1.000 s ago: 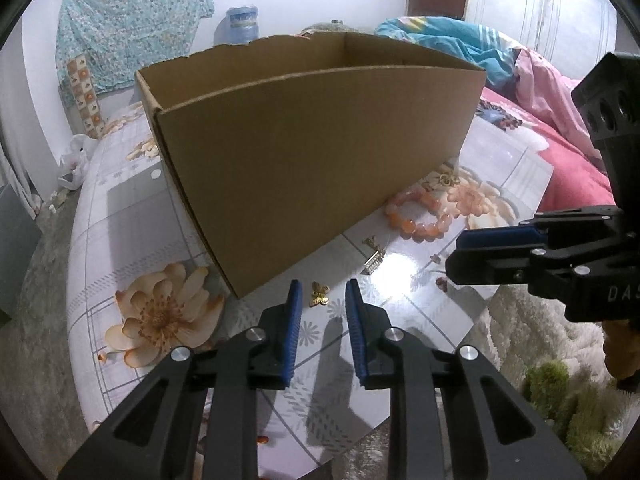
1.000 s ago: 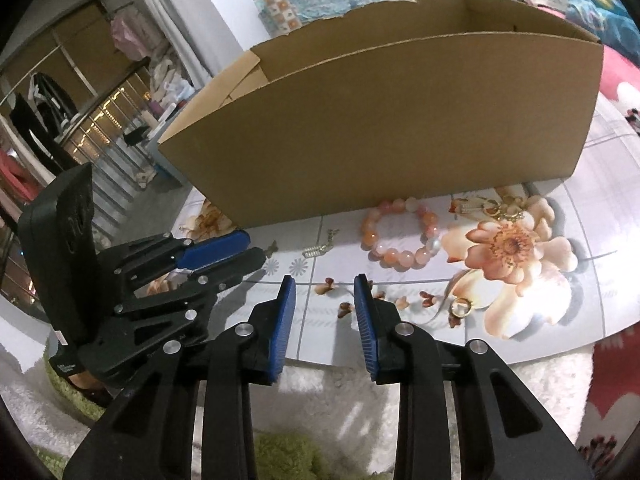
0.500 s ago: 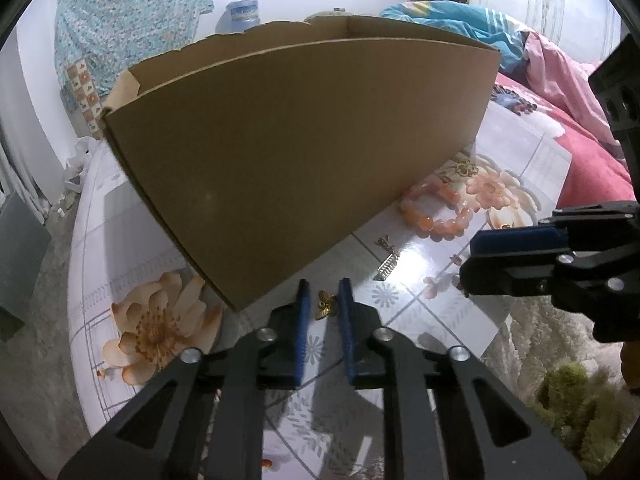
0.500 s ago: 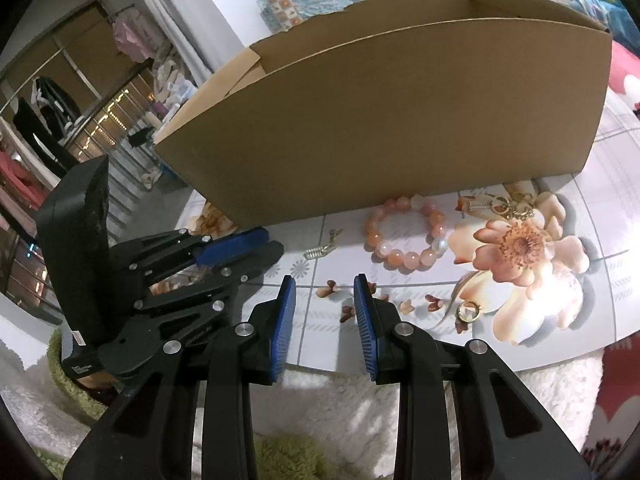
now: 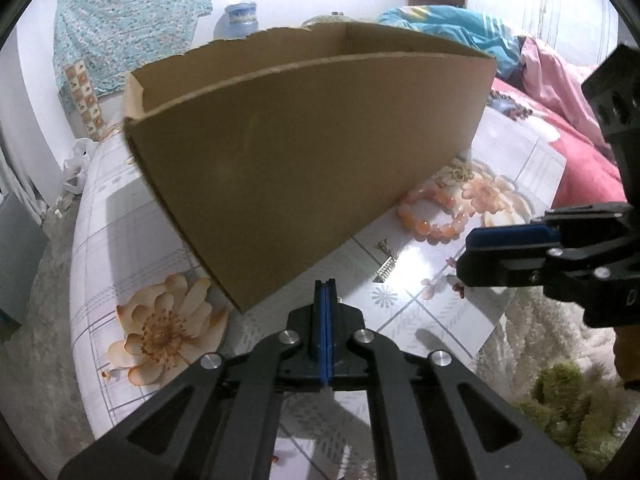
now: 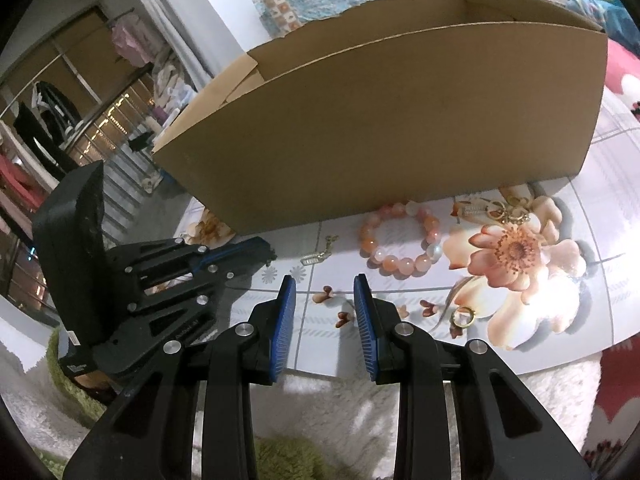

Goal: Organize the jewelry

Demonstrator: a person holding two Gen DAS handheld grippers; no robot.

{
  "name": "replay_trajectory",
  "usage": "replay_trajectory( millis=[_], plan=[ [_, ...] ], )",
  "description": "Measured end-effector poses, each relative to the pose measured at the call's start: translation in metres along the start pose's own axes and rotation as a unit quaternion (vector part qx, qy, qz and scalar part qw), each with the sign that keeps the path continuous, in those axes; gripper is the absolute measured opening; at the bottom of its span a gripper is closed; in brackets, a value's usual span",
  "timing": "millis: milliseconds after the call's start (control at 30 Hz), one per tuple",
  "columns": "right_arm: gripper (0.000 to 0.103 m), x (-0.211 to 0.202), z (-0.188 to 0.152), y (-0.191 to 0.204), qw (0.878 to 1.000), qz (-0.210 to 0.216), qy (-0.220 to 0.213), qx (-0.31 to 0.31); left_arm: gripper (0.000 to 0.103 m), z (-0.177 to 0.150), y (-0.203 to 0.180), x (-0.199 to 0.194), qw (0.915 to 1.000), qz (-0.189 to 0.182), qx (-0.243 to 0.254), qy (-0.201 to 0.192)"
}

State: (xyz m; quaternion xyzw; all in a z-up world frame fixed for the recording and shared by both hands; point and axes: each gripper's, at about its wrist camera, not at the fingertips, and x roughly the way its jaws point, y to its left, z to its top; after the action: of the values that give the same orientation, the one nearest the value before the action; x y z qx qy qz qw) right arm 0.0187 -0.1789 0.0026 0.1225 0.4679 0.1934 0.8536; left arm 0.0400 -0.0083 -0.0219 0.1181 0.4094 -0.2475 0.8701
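Two grippers hang over the near edge of a low desk (image 5: 120,216) covered in a glossy cloth printed with peach flowers. The left gripper (image 5: 326,292) has just been closing, and its blue jaws now meet flat against each other; nothing shows between them. It sits close to the near corner of a big open cardboard box (image 5: 304,168), which takes up most of the desk and blocks any sight of what lies behind or inside it.

The right gripper (image 6: 325,308) has its jaws apart with nothing held, only bare desk and a few printed petals in the gap.

The jewelry lies loose on the desk in front of the box. A peach bead bracelet (image 6: 394,262) sits just beside the box's front wall. To the left of it in the right wrist view is a small silver comb-like piece (image 6: 316,257), between the bracelet and the left gripper's tips. A tangle of gold earrings (image 6: 508,210) rests at the top of a printed flower, near the box's right corner, and a gold ring (image 6: 464,317) lies closer to the desk's near edge.

Around the desk are a shaggy white and green rug (image 5: 560,392), a bed with pink bedding (image 5: 560,92), a water jug (image 5: 240,16) and a turquoise cloth (image 5: 132,28) on the wall
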Motion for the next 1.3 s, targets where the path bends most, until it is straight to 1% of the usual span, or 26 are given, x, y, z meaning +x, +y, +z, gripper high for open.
replay_trajectory(
  millis=[67,167,233,333,500,767,900,967,1033,1100,1233,1300],
  plan=[
    [0.028,-0.001,0.000,0.002,1.000,0.000,-0.001,-0.004,0.000,0.000,0.003,-0.004,0.9999,-0.005,-0.006,-0.006],
    [0.028,0.000,0.000,0.005,1.000,-0.001,0.000,-0.007,0.000,-0.002,0.006,-0.008,0.9999,0.011,-0.004,-0.010],
    [0.028,-0.001,0.000,0.006,1.000,0.000,-0.001,-0.007,0.000,-0.004,0.006,-0.005,0.9998,0.022,0.004,-0.003],
    [0.028,-0.003,-0.001,0.006,1.000,-0.001,-0.003,-0.007,0.000,-0.006,0.003,0.000,0.9995,0.026,0.012,0.013],
    [0.028,-0.005,-0.003,0.008,1.000,-0.004,-0.006,-0.005,0.000,-0.009,-0.007,0.002,0.9996,0.016,0.020,0.013],
    [0.029,-0.007,-0.005,0.007,1.000,-0.002,-0.009,-0.001,0.000,-0.009,-0.012,0.001,0.9998,0.000,0.016,0.010],
    [0.030,-0.008,-0.004,0.005,1.000,0.000,-0.009,0.003,0.000,-0.009,-0.008,-0.008,0.9999,-0.005,0.011,-0.004],
    [0.030,-0.006,-0.004,0.003,1.000,0.005,-0.007,0.006,0.003,-0.007,-0.005,-0.008,1.0000,-0.004,0.003,-0.001],
    [0.030,-0.006,-0.005,0.002,1.000,0.008,-0.006,0.008,0.007,-0.006,-0.003,-0.004,1.0000,-0.005,-0.006,0.006],
    [0.030,-0.006,-0.004,0.000,1.000,0.008,-0.005,0.008,0.009,-0.004,0.000,0.000,0.9997,-0.008,-0.020,0.015],
    [0.030,-0.008,-0.004,-0.002,1.000,0.007,-0.008,0.010,0.018,-0.002,-0.001,0.002,0.9993,-0.012,-0.029,0.019],
    [0.030,-0.008,-0.003,-0.003,1.000,0.007,-0.008,0.014,0.018,-0.001,-0.003,0.004,0.9993,-0.011,-0.029,0.020]
  ],
)
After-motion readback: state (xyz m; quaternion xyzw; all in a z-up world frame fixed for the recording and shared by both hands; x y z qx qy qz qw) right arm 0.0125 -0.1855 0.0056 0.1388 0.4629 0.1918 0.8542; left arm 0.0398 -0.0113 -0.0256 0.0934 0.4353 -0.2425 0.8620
